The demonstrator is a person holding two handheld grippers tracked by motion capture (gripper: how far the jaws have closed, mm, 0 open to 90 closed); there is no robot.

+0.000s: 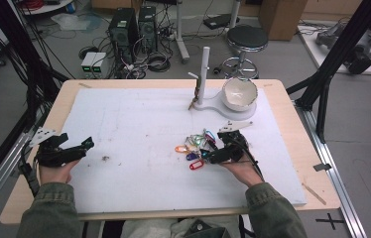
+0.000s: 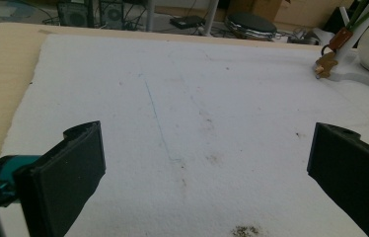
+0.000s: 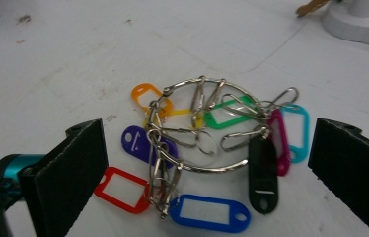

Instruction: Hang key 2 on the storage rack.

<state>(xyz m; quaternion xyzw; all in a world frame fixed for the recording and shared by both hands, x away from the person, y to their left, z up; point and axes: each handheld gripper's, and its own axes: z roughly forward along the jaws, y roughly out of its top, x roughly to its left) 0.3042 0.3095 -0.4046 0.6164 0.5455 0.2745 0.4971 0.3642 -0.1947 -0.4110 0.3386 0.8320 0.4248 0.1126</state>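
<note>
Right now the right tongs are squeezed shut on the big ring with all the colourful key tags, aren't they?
Not quite. The right tongs are open, not shut: in the right gripper view their two black jaws stand wide apart on either side of the big ring with the colourful key tags, which lies loose on the white mat.

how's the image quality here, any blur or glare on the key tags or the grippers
High view: dim and soft, the key tags small and smeared together. Right gripper view: tags and metal ring fairly sharp with small glints on the clips, while the right gripper jaws at the edges are blurred. Left gripper view: the white mat is evenly lit without glare, the left gripper jaws soft.
</note>
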